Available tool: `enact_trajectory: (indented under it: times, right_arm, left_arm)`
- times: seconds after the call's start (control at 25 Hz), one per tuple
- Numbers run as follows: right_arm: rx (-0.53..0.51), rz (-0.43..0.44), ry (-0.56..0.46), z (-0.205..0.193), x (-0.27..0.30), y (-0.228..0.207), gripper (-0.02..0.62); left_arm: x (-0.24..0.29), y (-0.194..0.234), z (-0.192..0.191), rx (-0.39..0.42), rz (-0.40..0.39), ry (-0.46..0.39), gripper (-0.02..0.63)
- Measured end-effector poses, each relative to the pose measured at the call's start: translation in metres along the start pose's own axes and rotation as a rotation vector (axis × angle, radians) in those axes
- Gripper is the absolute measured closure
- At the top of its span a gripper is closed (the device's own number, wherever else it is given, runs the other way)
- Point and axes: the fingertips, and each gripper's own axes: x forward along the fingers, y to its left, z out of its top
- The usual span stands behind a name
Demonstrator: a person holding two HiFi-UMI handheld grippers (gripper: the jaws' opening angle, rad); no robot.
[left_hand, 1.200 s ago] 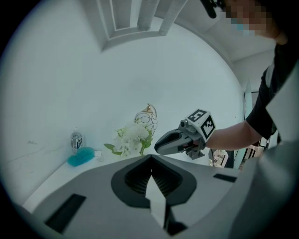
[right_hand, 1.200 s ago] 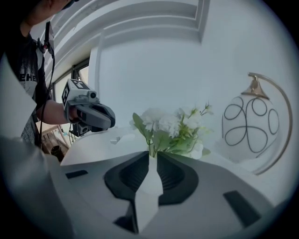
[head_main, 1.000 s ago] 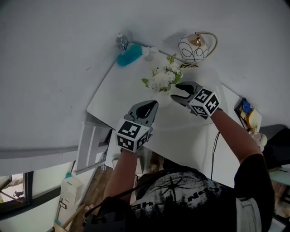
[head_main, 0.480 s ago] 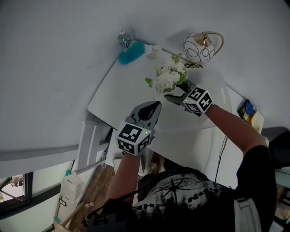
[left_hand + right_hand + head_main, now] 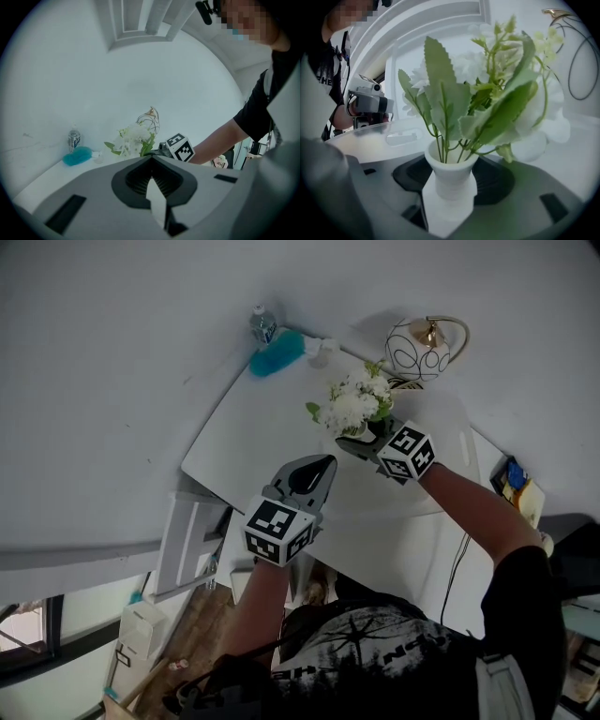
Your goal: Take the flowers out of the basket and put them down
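Right gripper point(image 5: 364, 441), upper centre of the head view: jaws wide, just eased slightly inward, with the neck of the white vase point(image 5: 451, 177) between them and the pads clear of it. The gripper's body hides the vase foot. The flowers point(image 5: 354, 401) stand upright on the white table point(image 5: 248, 442), near the wire basket point(image 5: 420, 343). Left gripper point(image 5: 319, 468), centre frame: jaws together at the tips.

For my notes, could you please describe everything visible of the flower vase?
The small white vase, ribbed and matte like ceramic or plastic, stands upright on the white table, holding green stems, serrated leaves and white flowers. It sits between the jaws of the right gripper, which have just been opening then closing slightly; they seem clear of it.
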Motion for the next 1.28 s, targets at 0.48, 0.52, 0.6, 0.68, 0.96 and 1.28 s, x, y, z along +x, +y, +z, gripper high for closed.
enact_trajectory:
  times: [0.48,0.52,0.6,0.68,0.96,1.28]
  right_arm:
    - [-0.019,0.047,0.037,0.004,-0.010,0.011,0.328]
    - [-0.019,0.051,0.040,0.005,-0.012,0.014,0.328]
    - [-0.016,0.055,0.048,0.008,-0.017,0.018,0.328]
    - [-0.017,0.058,0.053,0.013,-0.023,0.024,0.328]
    - [-0.017,0.033,0.027,0.041,-0.052,0.042,0.328]
    - [-0.045,-0.045,-0.036,0.096,-0.095,0.060,0.328]
  left_arm:
    - [-0.003,0.000,0.000,0.017,0.009,0.002,0.595]
    - [-0.005,-0.001,0.001,0.020,0.012,0.000,0.595]
    - [-0.008,-0.002,0.002,0.025,0.013,-0.004,0.595]
    - [-0.010,-0.004,0.004,0.034,0.010,-0.006,0.595]
    - [-0.021,-0.015,0.009,0.049,0.001,-0.021,0.595]
    - [-0.035,-0.039,0.024,0.078,-0.025,-0.046,0.595]
